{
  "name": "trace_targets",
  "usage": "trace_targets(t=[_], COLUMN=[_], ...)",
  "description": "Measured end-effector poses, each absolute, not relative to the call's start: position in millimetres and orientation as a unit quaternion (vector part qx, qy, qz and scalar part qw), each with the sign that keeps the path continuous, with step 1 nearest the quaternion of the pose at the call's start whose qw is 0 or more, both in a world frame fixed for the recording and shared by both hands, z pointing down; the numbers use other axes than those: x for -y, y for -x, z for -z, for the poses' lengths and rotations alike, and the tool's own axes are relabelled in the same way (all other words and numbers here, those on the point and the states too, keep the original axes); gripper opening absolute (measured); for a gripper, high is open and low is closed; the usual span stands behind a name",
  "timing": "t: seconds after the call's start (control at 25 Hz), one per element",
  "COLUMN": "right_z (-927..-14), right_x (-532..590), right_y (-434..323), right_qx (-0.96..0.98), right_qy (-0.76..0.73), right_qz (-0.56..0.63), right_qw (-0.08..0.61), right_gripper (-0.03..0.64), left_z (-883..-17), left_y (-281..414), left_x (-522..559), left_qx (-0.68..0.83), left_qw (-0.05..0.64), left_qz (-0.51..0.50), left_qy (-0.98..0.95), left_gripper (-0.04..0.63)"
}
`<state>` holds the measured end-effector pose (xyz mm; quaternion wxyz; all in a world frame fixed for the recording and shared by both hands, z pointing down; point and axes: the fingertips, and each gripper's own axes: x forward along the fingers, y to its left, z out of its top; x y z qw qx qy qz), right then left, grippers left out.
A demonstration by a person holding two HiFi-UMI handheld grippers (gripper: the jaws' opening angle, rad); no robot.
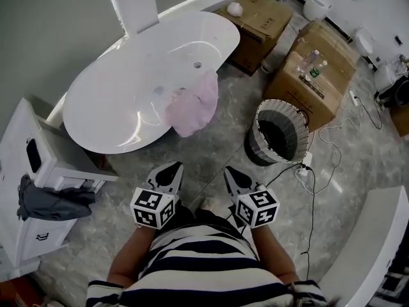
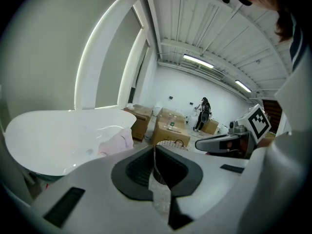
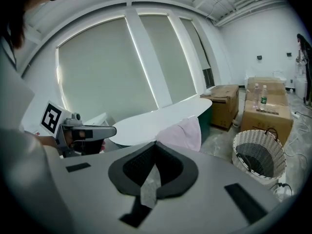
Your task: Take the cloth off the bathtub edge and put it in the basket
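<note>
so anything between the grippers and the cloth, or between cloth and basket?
Nothing visible. Only floor lies between the left gripper, the right gripper and the cloth on the bathtub rim. Same from cloth to basket; the boxes stand beyond it.

Your head view looks steeply down from high over the bathtub (image 1: 128, 94), pink cloth (image 1: 195, 104) and basket (image 1: 297, 136). Both gripper views sit low, facing forward along their jaws. All three views share those things.

I am in a big bare room, like a bathroom shop's store. A white bathtub (image 1: 128, 107) stands far left, cardboard boxes (image 1: 262, 24) far right.
</note>
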<state>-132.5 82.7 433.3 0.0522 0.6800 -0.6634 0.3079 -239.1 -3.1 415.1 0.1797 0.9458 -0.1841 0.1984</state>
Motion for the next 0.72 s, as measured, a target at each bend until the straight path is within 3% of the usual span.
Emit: trace_targets(t=[0.72], right_z=[-459], right_x=[15], right_y=[78], right_qx=[0.692], right_qy=[-0.639], right_qz=[-0.327], right_qw=[0.077], right_gripper=[0.028], left_z=[-454], left_y=[188], left_x=[84], left_qx=[0.214], left_qw=[0.180], left_qz=[-0.244], left_qy=[-0.929], left_gripper=[0.026])
